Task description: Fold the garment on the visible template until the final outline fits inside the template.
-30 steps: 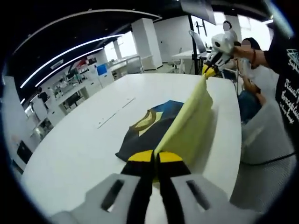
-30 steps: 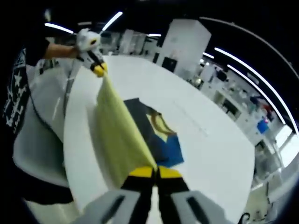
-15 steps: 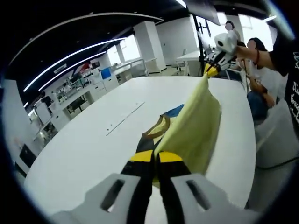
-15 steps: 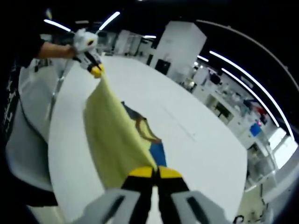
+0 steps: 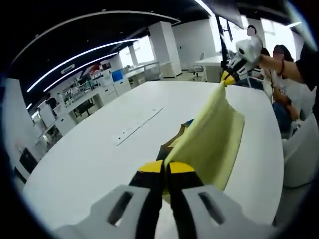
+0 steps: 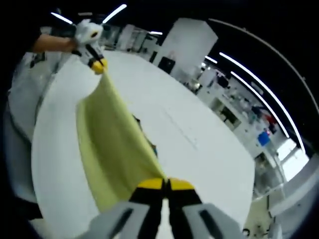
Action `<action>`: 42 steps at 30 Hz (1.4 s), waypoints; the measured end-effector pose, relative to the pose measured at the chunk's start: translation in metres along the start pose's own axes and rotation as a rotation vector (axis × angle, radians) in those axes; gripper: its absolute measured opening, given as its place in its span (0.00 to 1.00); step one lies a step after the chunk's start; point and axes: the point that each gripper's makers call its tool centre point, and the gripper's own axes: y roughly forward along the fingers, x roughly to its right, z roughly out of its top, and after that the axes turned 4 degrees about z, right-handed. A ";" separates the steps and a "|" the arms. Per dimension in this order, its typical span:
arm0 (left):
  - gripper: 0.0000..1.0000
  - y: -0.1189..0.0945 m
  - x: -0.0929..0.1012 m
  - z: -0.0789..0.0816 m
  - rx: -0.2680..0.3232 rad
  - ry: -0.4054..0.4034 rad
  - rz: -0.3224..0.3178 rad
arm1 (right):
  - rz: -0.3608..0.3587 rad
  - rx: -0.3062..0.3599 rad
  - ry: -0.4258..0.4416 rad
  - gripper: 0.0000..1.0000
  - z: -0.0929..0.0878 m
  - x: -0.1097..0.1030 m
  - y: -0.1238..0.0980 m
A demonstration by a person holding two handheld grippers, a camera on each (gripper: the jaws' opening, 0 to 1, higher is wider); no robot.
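A pale yellow garment (image 5: pixel 209 139) hangs stretched between my two grippers above the white table (image 5: pixel 99 154). My left gripper (image 5: pixel 166 168) is shut on one corner of it; in the right gripper view that same gripper (image 6: pixel 98 65) pinches the far corner. My right gripper (image 6: pixel 165 184) is shut on the near corner of the garment (image 6: pixel 112 149), and it shows at top right of the left gripper view (image 5: pixel 228 78). Under the cloth lies the dark template (image 5: pixel 174 142) with blue and tan marks, mostly hidden; a sliver of the template (image 6: pixel 142 130) peeks past the cloth's edge.
A thin seam with small holes (image 5: pixel 137 127) runs across the tabletop. A person's hand (image 5: pixel 271 62) holds the right gripper. A seated person (image 5: pixel 284 94) is beyond the table's far edge. White office desks (image 5: pixel 89 97) and a pillar (image 6: pixel 184 47) stand behind.
Both grippers have carried the yellow garment forward over the template, which went from largely exposed to nearly covered. Both stay shut on the cloth.
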 end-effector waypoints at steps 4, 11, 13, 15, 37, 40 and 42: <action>0.00 0.010 -0.007 -0.007 -0.014 -0.015 0.001 | -0.009 -0.046 -0.012 0.00 -0.009 0.003 0.015; 0.00 0.035 -0.023 -0.025 -0.056 -0.043 0.009 | -0.007 -0.091 -0.026 0.00 -0.019 0.007 0.038; 0.00 0.044 -0.027 -0.033 -0.074 -0.057 0.008 | -0.006 -0.092 -0.022 0.00 -0.021 0.008 0.044; 0.00 0.054 -0.030 -0.042 -0.093 -0.056 -0.005 | -0.005 -0.103 -0.019 0.00 -0.024 0.009 0.053; 0.06 0.108 -0.045 -0.102 -0.217 -0.156 0.010 | 0.094 -0.196 0.027 0.00 -0.063 0.002 0.127; 0.08 0.111 -0.045 -0.112 -0.212 -0.164 0.007 | 0.102 -0.198 0.025 0.00 -0.063 0.003 0.128; 0.10 0.110 -0.046 -0.111 -0.199 -0.167 0.009 | 0.108 -0.197 0.038 0.02 -0.063 0.005 0.129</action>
